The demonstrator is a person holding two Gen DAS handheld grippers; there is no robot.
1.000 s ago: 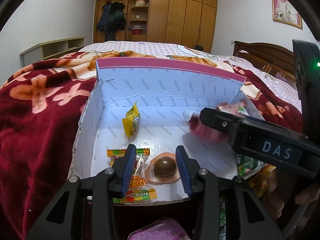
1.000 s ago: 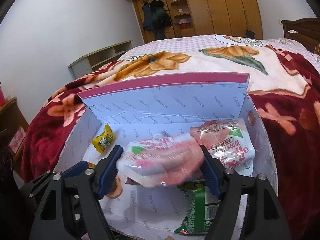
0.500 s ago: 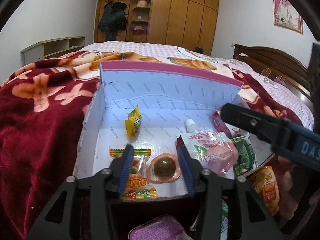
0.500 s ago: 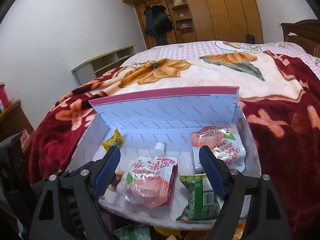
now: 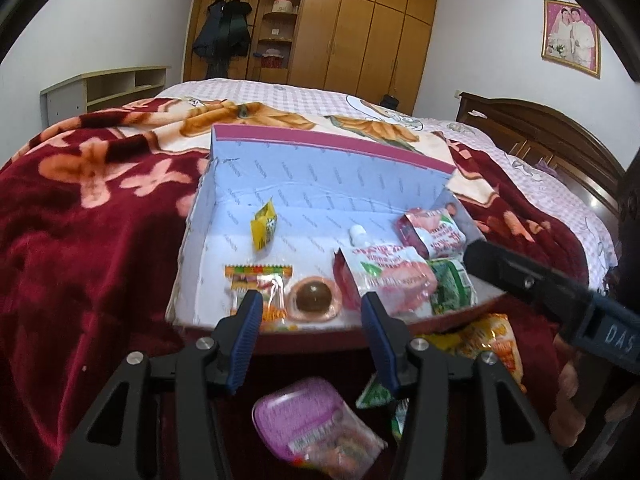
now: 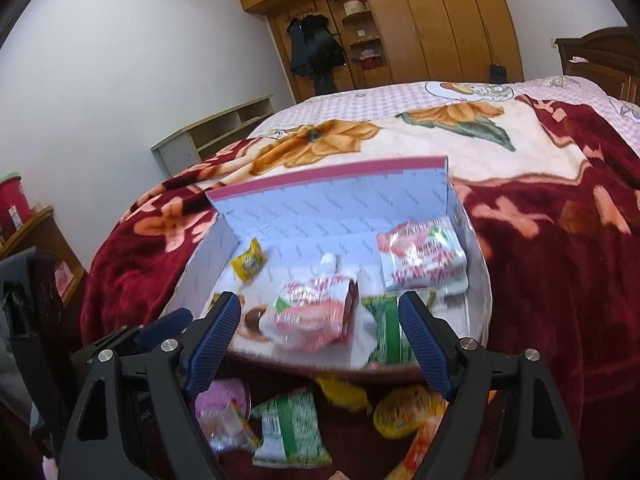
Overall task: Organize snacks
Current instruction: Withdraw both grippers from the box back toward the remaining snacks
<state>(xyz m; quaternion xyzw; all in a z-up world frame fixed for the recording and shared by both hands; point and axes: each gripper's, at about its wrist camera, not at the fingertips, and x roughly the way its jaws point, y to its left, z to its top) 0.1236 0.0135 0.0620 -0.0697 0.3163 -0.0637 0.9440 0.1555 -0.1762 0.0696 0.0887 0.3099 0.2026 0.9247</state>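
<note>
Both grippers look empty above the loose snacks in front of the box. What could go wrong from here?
1. The spouted pouch lies over the green packet at the box's open front edge; a nudge may slide either out.
2. The right gripper and left gripper are close together and may collide reaching down.
3. The purple cup looks partly overlapped by a packet.

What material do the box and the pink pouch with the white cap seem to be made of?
The box looks like cardboard lined with matte printed paper: its walls are stiff and folded, and one edge looks frayed. The pink pouch looks like glossy plastic film, since it wrinkles and reflects light; its white cap is probably hard plastic.
</note>
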